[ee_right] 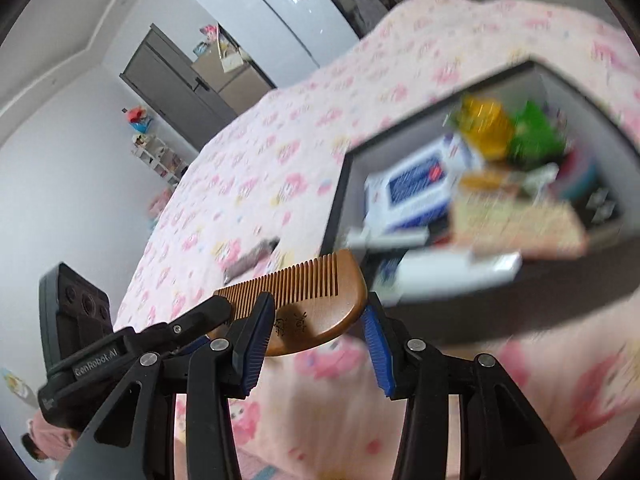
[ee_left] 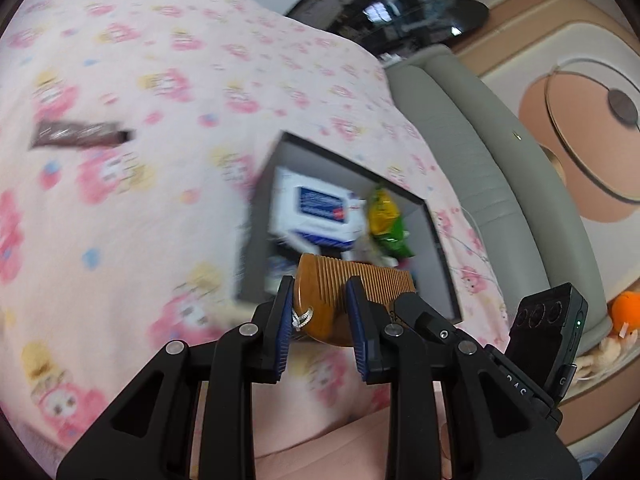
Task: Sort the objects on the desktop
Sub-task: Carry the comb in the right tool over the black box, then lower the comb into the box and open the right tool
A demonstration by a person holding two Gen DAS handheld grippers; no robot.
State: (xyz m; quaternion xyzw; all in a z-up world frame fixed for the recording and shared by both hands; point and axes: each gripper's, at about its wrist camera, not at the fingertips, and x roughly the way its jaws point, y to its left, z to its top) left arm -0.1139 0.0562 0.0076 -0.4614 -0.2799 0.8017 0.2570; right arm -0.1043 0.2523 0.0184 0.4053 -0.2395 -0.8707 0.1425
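A brown wooden comb (ee_left: 340, 296) sits between the blue pads of my left gripper (ee_left: 320, 304), which is shut on it, above the pink bedsheet and just before a grey box (ee_left: 436, 236). The same comb (ee_right: 312, 304) shows between the pads of my right gripper (ee_right: 316, 320), which also closes on it. The box (ee_right: 340, 200) holds a blue-and-white packet (ee_left: 320, 216), a yellow-green packet (ee_left: 386, 216) and several other items. A dark tube (ee_left: 80, 136) lies on the sheet at the left. Both views are motion-blurred.
The pink patterned bedsheet (ee_left: 160, 80) covers the bed. A grey padded bed frame (ee_left: 480, 160) runs along the right. An orange soft toy (ee_left: 626, 312) lies beyond it. White walls and a dark door (ee_right: 176, 84) stand at the far left.
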